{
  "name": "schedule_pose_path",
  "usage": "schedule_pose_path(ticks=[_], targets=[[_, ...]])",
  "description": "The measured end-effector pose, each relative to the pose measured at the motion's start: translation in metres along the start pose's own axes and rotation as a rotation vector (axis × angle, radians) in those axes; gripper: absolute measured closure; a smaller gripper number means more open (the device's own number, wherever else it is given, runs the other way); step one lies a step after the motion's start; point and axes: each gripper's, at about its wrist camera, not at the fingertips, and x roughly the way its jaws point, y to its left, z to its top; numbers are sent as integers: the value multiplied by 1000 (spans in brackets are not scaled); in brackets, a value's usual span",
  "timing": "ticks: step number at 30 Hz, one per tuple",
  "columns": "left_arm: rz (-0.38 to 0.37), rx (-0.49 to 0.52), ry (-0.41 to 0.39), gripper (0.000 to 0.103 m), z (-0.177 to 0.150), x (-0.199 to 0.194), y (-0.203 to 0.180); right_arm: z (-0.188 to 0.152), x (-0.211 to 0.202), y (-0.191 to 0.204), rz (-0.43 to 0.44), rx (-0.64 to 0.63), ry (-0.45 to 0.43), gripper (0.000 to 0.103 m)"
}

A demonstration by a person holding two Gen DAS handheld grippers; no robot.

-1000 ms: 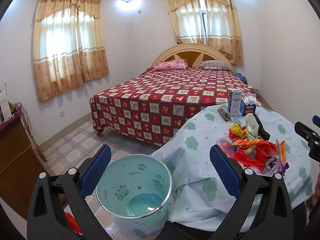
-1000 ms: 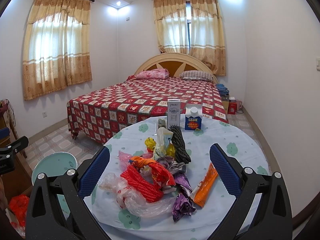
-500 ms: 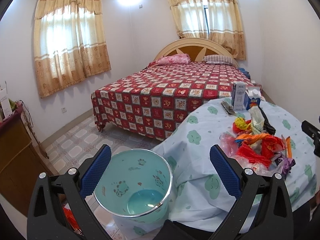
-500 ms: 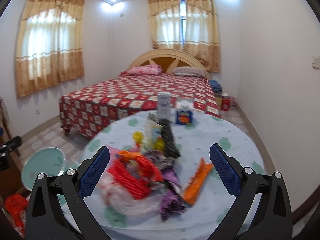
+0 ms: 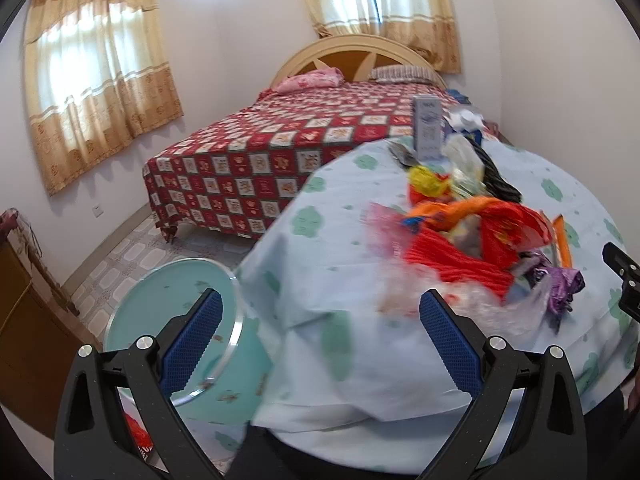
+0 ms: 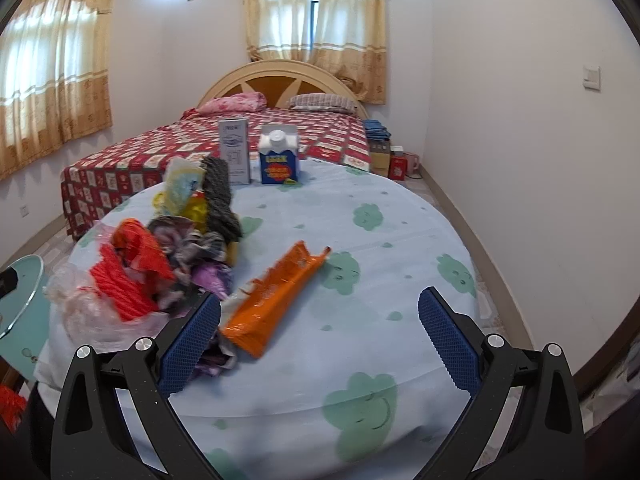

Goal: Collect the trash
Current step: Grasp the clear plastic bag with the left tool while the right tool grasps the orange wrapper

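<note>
A heap of wrappers and plastic bags (image 5: pixel 472 240) lies on the round table with a pale blue cloth (image 5: pixel 328 240); it also shows in the right wrist view (image 6: pixel 160 264). An orange wrapper (image 6: pixel 276 296) lies apart, just ahead of my right gripper (image 6: pixel 320 328), which is open and empty over the table's near edge. My left gripper (image 5: pixel 320 328) is open and empty, over the table's left edge beside a teal waste bin (image 5: pixel 176 312) on the floor.
A white carton (image 6: pixel 236 152) and a blue-white milk carton (image 6: pixel 279 158) stand at the table's far side. A bed with a red quilt (image 5: pixel 288 152) lies behind. A wooden cabinet (image 5: pixel 24 320) stands at left. A wall (image 6: pixel 520 120) runs along the right.
Both grippers have moved right and forward toward the table. The bin has slid to the left of the left view; the orange wrapper now lies between the right fingers.
</note>
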Motion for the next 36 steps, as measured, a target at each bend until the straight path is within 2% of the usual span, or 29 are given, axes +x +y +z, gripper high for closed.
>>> schedule_pose_path(ticks=[4,8,13,15,17,18,19,22,23,26,29,31,33,36], targets=[[-29,-13,16,6,0,11,-28,-6,10,-9,-15,27,10,6],[-46,25,75,6,-9,30,-53,-12,19,-18,-10,50,36,8],[-64,40,122,6,-17,45,-62,-18,27,-18,4,58,49,9],[-96,36,121,17,-17,46,-62,-21,31,-17,14,58,58,9],[-142,40,131,42,-17,45,-63,-23,34,-16,18,55,62,9],[-173,48,131,50,-17,42,-65,-23,34,-15,22,54,64,9],[-192,58,132,64,-17,41,-68,-23,33,-15,24,54,64,9],[-224,73,131,83,-18,33,-65,-20,31,-16,26,58,54,9],[-228,78,126,87,-17,30,-63,-18,30,-17,28,61,53,9],[-233,74,97,88,-14,18,-51,-11,29,-19,35,70,55,9],[-208,76,62,88,-8,9,-40,-1,33,-18,50,82,63,11],[-183,75,30,88,-1,4,-31,6,39,-13,62,79,75,22],[-155,68,13,88,5,5,-22,11,50,-7,78,77,110,26],[-114,58,1,88,11,9,-10,12,66,3,90,66,160,28]])
